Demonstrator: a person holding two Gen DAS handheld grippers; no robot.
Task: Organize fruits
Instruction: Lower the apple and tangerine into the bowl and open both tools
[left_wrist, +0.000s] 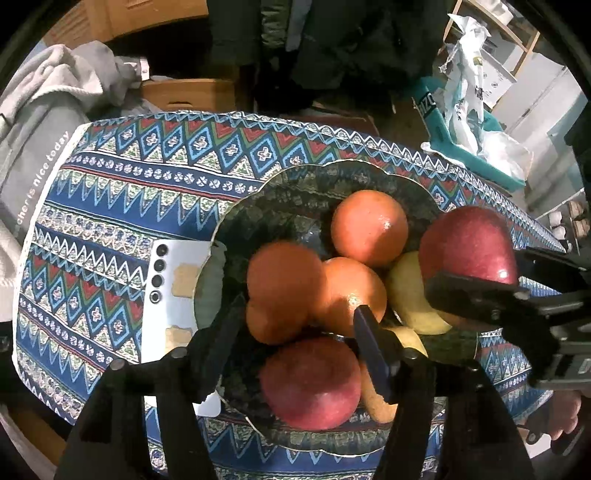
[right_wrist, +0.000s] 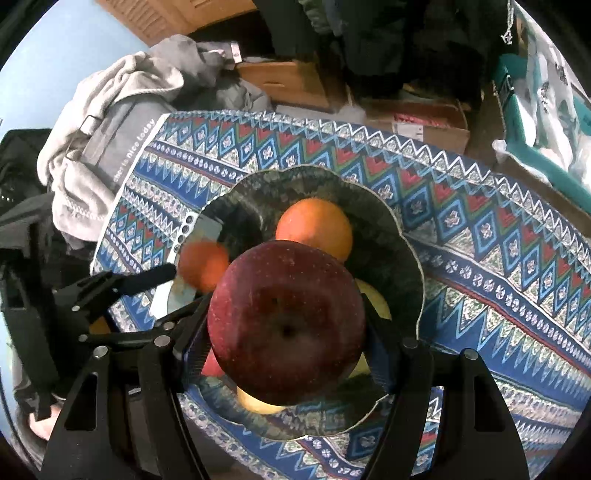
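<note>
patterned tablecloth (left_wrist: 155, 177) is carrying the dark bowl (left_wrist: 280, 192) w/ oranges (left_wrist: 369, 227). right gripper (right_wrist: 286, 345) is clamping the red apple (right_wrist: 286, 321) over the bowl; lower it gently into a gap b4 releasing. left gripper (left_wrist: 299, 325) is standing open, gripping nothing.

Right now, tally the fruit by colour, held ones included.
Red: 2, the bowl apple and the held apple in the right tool.
Orange: 4 oranges, one mostly hidden.
Yellow: at least 2 yellow fruits, partly hidden.
Total: at least 8.
</note>
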